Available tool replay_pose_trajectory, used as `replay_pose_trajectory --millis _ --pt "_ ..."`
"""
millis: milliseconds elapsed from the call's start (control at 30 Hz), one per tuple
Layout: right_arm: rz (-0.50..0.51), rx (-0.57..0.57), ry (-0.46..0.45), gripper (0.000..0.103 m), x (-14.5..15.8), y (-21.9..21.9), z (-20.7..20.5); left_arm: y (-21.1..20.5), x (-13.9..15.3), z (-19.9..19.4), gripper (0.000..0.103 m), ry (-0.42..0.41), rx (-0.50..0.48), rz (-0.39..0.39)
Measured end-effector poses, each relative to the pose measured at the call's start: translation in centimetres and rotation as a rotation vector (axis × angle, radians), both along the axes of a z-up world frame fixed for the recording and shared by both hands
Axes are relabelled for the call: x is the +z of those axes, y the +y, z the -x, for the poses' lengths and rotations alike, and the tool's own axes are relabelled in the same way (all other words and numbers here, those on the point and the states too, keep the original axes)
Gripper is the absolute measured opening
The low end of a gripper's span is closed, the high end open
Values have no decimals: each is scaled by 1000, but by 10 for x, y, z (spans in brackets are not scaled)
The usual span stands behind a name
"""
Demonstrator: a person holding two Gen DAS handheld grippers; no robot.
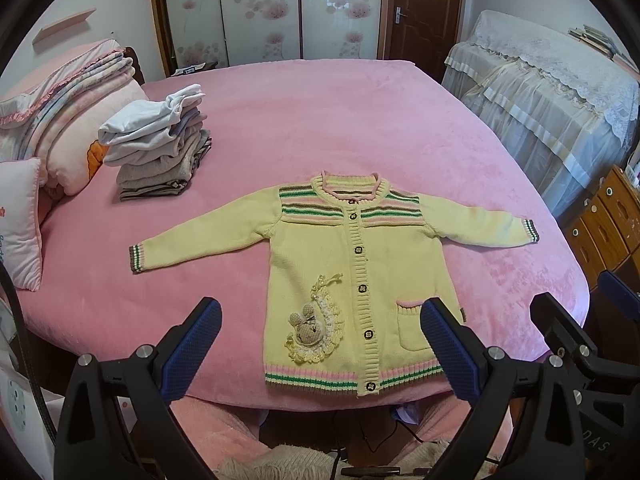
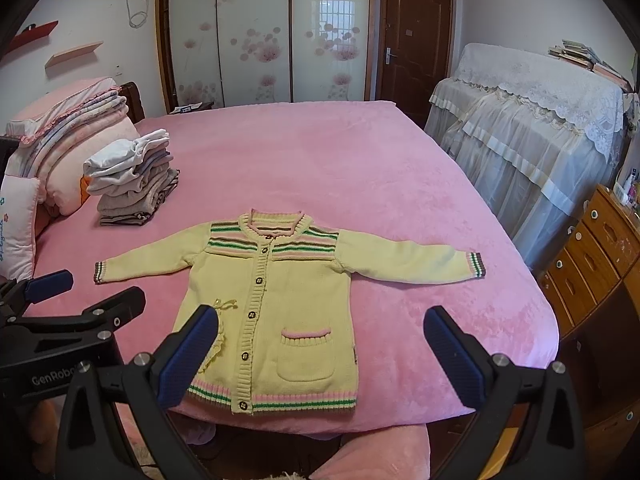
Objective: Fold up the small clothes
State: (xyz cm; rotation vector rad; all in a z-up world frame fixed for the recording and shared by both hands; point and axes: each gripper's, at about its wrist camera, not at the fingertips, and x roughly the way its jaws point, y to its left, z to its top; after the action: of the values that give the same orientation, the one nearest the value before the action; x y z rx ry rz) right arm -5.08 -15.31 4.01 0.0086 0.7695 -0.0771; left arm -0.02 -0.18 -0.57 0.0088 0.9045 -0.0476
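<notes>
A small yellow knit cardigan (image 1: 340, 264) with striped yoke, buttons and a bunny patch lies flat, face up, sleeves spread, near the front edge of the pink bed (image 1: 320, 120). It also shows in the right wrist view (image 2: 276, 292). My left gripper (image 1: 320, 320) is open and empty, held above the cardigan's hem. My right gripper (image 2: 320, 328) is open and empty, above the pocket side. The right gripper shows at the right edge of the left wrist view (image 1: 576, 320); the left gripper shows at the left edge of the right wrist view (image 2: 80, 300).
A stack of folded clothes (image 1: 160, 144) sits on the bed's left, beside folded quilts and pillows (image 1: 60, 120). A lace-covered piece of furniture (image 1: 552, 92) and wooden drawers (image 1: 608, 220) stand to the right. A wardrobe and door are behind.
</notes>
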Motion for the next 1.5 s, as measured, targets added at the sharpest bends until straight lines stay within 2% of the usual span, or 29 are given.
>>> replay_pose_trajectory --millis 1500 --pt "6 1 9 103 -1 1 -2 3 -9 0 99 48 6 2"
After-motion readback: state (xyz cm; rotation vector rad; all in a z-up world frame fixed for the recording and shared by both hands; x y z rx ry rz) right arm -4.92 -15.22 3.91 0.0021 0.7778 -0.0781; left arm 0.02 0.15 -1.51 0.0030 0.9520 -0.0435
